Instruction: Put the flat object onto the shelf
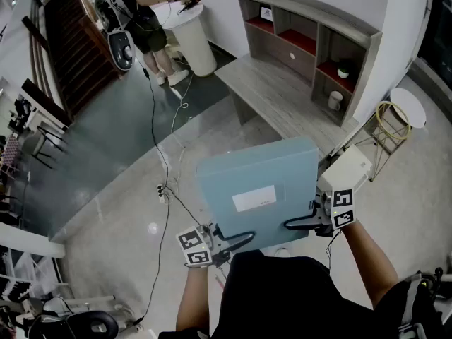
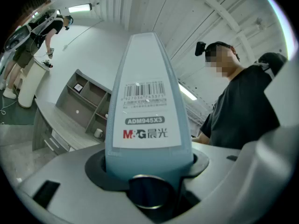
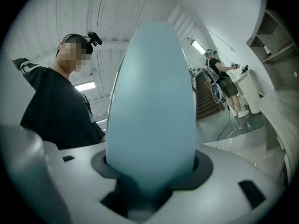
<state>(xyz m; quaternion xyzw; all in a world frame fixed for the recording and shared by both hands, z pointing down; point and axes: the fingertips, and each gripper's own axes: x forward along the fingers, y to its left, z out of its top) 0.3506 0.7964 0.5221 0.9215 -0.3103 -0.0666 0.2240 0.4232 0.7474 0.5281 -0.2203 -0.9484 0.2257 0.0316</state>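
A flat light-blue file box (image 1: 258,189) with a white label is held level in front of the person, between the two grippers. My left gripper (image 1: 227,244) is shut on its near left edge; in the left gripper view the box's spine (image 2: 147,111) with a barcode label fills the jaws. My right gripper (image 1: 302,224) is shut on its right edge, and the plain blue edge (image 3: 152,111) fills the right gripper view. The grey shelf unit (image 1: 311,44) with red-lined compartments stands ahead on a low wooden bench (image 1: 272,97).
A mug (image 1: 334,100) and a small dark bowl (image 1: 343,70) sit in the shelf's right compartments. A round white side table (image 1: 408,108) with a yellow coil stands at the right. Another person (image 1: 138,16) stands at a white pedestal, far left. Cables (image 1: 166,168) trail across the floor.
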